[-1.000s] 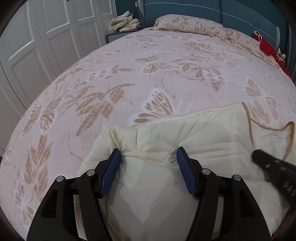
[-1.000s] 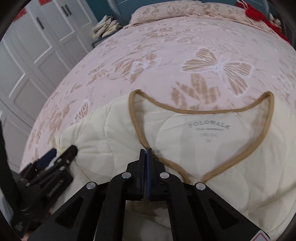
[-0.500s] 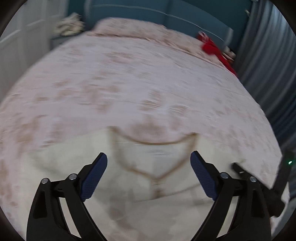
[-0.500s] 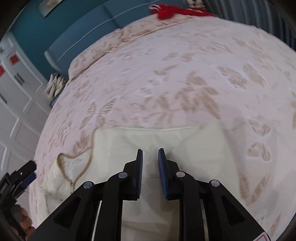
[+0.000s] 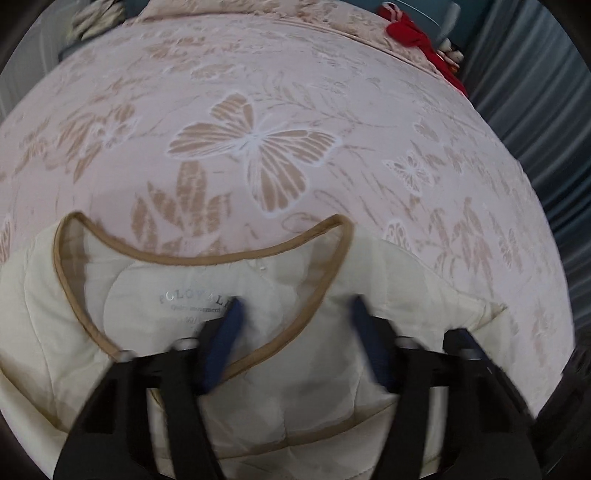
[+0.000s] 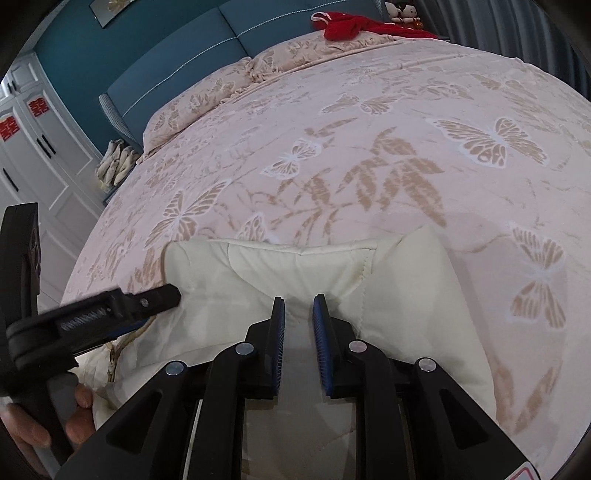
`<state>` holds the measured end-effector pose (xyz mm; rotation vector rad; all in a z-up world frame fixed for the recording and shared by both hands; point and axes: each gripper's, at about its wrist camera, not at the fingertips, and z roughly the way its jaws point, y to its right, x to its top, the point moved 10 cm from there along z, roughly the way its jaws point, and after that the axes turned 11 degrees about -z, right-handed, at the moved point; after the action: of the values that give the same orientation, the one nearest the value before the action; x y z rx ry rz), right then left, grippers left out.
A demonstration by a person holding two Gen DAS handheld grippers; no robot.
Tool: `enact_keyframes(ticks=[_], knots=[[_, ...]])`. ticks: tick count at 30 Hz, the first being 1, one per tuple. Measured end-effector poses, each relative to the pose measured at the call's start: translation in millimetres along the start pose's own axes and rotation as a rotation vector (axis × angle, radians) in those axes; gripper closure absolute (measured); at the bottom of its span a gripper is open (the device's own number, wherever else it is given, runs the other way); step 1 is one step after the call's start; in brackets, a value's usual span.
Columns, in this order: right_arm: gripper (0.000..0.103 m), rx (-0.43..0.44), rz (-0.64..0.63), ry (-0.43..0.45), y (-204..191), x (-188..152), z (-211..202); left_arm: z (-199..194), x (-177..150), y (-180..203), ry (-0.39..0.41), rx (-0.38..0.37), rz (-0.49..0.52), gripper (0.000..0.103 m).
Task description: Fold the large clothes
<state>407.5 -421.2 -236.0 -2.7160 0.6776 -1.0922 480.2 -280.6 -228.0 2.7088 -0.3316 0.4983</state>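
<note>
A cream quilted jacket (image 5: 303, 373) with tan trim lies folded on the pink butterfly bedspread (image 5: 258, 147). In the left wrist view its V-neck collar (image 5: 207, 254) and inner label face me. My left gripper (image 5: 295, 310) is open and empty, hovering over the right side of the neckline. In the right wrist view the jacket (image 6: 295, 269) shows its folded shoulder edge. My right gripper (image 6: 299, 306) is open a little and empty above that edge. The left gripper also shows in the right wrist view (image 6: 159, 295), with its tip at the jacket's left side.
Pillows (image 6: 207, 99) and a blue headboard (image 6: 177, 70) are at the far end of the bed. A red garment (image 6: 347, 26) lies by the pillows. White wardrobe doors (image 6: 44, 155) and a nightstand with folded cloths (image 6: 114, 162) stand on the left. Grey curtains (image 5: 535, 96) hang on the right.
My right gripper let go of the neckline and swung right over the shoulder edge. My left gripper swung right from the left sleeve to the collar, still open.
</note>
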Motion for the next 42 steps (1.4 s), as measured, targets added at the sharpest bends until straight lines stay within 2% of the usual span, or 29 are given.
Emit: enact_keyframes(ticks=[2, 3, 6, 9, 11, 12, 13, 14, 15, 17, 19, 22, 25, 27, 28, 32, 38, 42], knots=[[0.086, 0.004, 0.005, 0.011, 0.8, 0.0, -1.5, 0.5, -0.3, 2.2, 0.013, 0.010, 0.016, 0.088], [0.088, -0.002, 0.006, 0.016, 1.3, 0.1, -2.5, -0.7, 0.0, 2.0, 0.021, 0.008, 0.014, 0.103], [0.096, -0.031, 0.013, -0.003, 4.5, -2.1, 2.2, 3.1, 2.0, -7.9, 0.045, 0.074, 0.004, 0.103], [0.097, -0.047, 0.010, -0.037, 6.5, -2.5, 6.3, 3.9, 1.0, -10.8, 0.039, 0.084, 0.006, 0.103], [0.097, -0.079, -0.014, -0.061, 5.2, 2.7, 2.5, -15.3, 5.1, -12.9, 0.072, 0.080, 0.008, 0.103], [0.096, -0.130, -0.040, -0.062, 3.8, 8.7, -6.2, -34.1, 10.6, -18.3, 0.112, 0.064, 0.006, 0.101], [0.084, -0.158, -0.065, -0.035, -1.3, 17.0, -18.0, -45.0, 15.3, -25.1, 0.140, 0.070, 0.005, 0.098], [0.083, -0.155, -0.089, 0.003, -12.0, 25.3, -30.7, -59.7, 21.4, -38.5, 0.173, 0.098, 0.007, 0.094], [0.083, -0.139, -0.113, 0.029, -24.6, 31.9, -39.9, -66.9, 25.1, -48.5, 0.189, 0.123, 0.011, 0.088], [0.082, -0.071, -0.177, 0.035, -61.0, 39.2, -45.8, -79.5, 35.0, -85.4, 0.220, 0.227, 0.028, 0.078], [0.076, 0.020, -0.259, -0.016, -105.1, 35.7, -30.2, -78.3, 39.6, -116.1, 0.224, 0.329, 0.039, 0.079], [0.076, 0.085, -0.349, -0.083, -145.8, 19.9, 2.7, -62.1, 39.1, -153.3, 0.167, 0.390, 0.012, 0.079], [0.076, 0.119, -0.419, -0.138, -167.1, 4.2, 31.2, -45.8, 31.9, -162.1, 0.154, 0.418, 0.041, 0.078], [0.077, 0.089, -0.461, -0.185, -167.5, -6.7, 49.7, -39.1, 29.3, -161.9, 0.180, 0.438, 0.070, 0.079], [0.082, 0.073, -0.477, -0.199, -166.1, -10.6, 58.2, -37.2, 30.3, -160.9, 0.191, 0.444, 0.077, 0.079], [0.089, 0.051, -0.469, -0.173, -158.2, -9.1, 64.3, -32.2, 27.8, -162.8, 0.234, 0.453, 0.075, 0.079], [0.096, 0.015, -0.433, -0.119, -150.8, -9.8, 65.3, -32.8, 31.3, -166.6, 0.271, 0.397, 0.032, 0.079], [0.102, 0.015, -0.396, -0.114, -143.5, -5.3, 69.8, -31.7, 30.0, -165.0, 0.293, 0.416, 0.044, 0.079]])
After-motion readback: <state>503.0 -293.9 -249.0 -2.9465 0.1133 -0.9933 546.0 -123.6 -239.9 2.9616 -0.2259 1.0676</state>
